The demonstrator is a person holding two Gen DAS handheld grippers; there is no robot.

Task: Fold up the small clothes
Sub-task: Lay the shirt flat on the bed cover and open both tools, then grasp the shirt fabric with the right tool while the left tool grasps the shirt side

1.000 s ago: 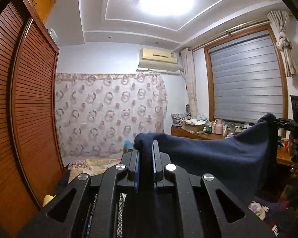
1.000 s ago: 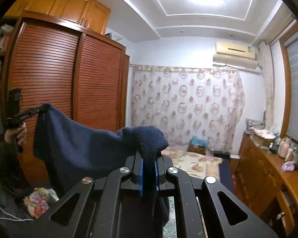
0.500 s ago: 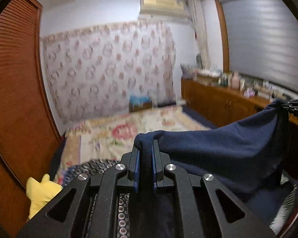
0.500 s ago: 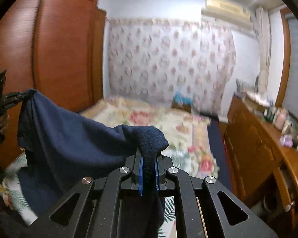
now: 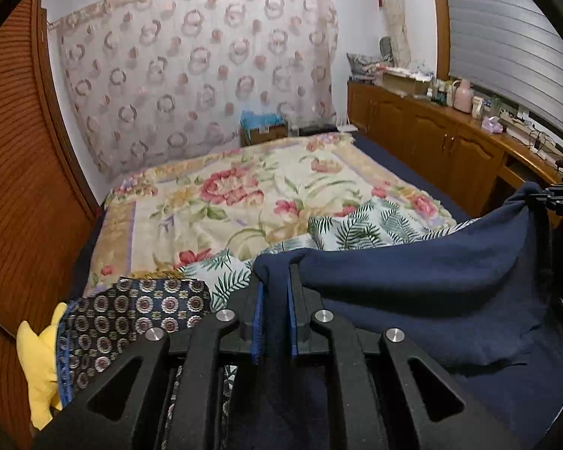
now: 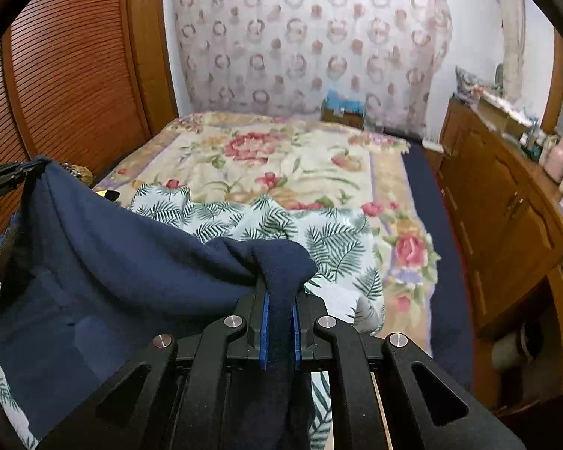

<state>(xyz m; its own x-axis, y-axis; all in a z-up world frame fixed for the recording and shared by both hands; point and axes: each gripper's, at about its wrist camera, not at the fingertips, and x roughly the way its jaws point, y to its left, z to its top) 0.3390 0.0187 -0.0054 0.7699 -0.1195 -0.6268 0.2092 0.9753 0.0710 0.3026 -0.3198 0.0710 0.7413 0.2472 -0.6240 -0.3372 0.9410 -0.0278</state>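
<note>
A dark navy garment (image 5: 424,285) hangs stretched between my two grippers above the bed. My left gripper (image 5: 274,292) is shut on one corner of it. My right gripper (image 6: 280,300) is shut on the other corner; the navy garment (image 6: 105,262) sags away to the left there. The right gripper also shows at the right edge of the left wrist view (image 5: 559,198), and the left gripper at the left edge of the right wrist view (image 6: 15,172). The garment's lower part drapes down out of sight.
A bed with a floral blanket (image 5: 244,195) lies below, with a white fern-print cloth (image 6: 266,221) on its near part. A dark patterned cloth (image 5: 131,315) and a yellow plush toy (image 5: 37,360) lie at the left. A wooden wardrobe (image 6: 75,75) stands left, a wooden cabinet (image 5: 450,142) right.
Both grippers have tilted down from the ceiling and wall toward the bed, carrying the navy garment lower. Both stay shut on its corners.
</note>
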